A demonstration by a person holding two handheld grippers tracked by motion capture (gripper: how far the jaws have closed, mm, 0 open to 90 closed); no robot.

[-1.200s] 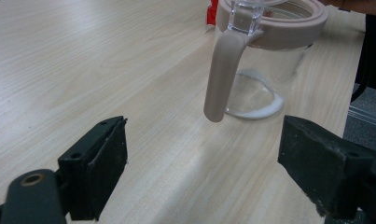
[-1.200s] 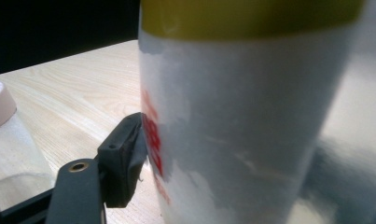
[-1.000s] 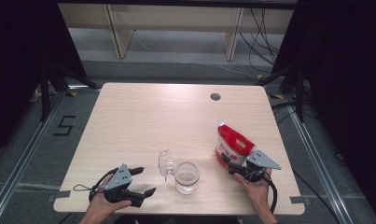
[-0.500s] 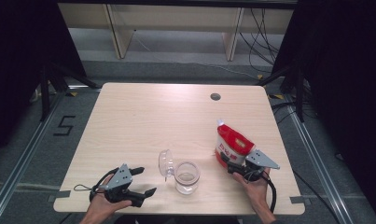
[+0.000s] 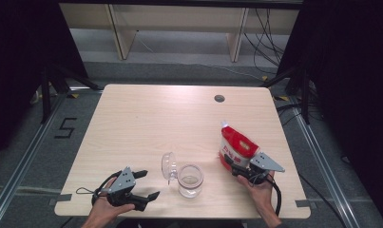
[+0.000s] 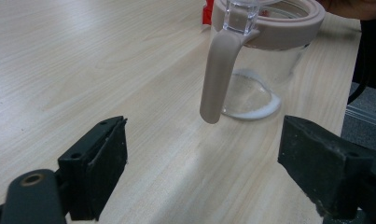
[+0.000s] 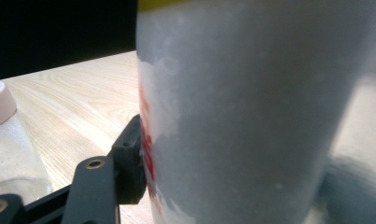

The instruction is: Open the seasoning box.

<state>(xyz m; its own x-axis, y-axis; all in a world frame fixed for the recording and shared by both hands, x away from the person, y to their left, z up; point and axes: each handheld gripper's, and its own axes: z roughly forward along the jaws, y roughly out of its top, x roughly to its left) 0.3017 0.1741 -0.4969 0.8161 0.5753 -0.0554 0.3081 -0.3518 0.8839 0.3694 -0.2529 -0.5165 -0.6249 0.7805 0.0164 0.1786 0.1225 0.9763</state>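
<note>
Step in hand: right tool (image 5: 233,162) gripping red-white pouch (image 5: 236,147) standing on bench (image 5: 179,123) at 3 o'clock of open glass jar (image 5: 190,179). Jaws just closing; left pad (image 7: 129,163) pressing pouch side. Next, likely: lift, tip over jar mouth. Left tool (image 5: 144,185), 9 o'clock of jar, wide open, empty.

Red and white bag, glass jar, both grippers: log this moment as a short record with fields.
bag: red and white bag, upright on the table, right of the jar
jar: clear glass jar, lid swung open, a little white powder at the bottom
left gripper: jaws open, nothing between them, pointed at the jar
right gripper: jaws just closing, left pad against the bag
</note>
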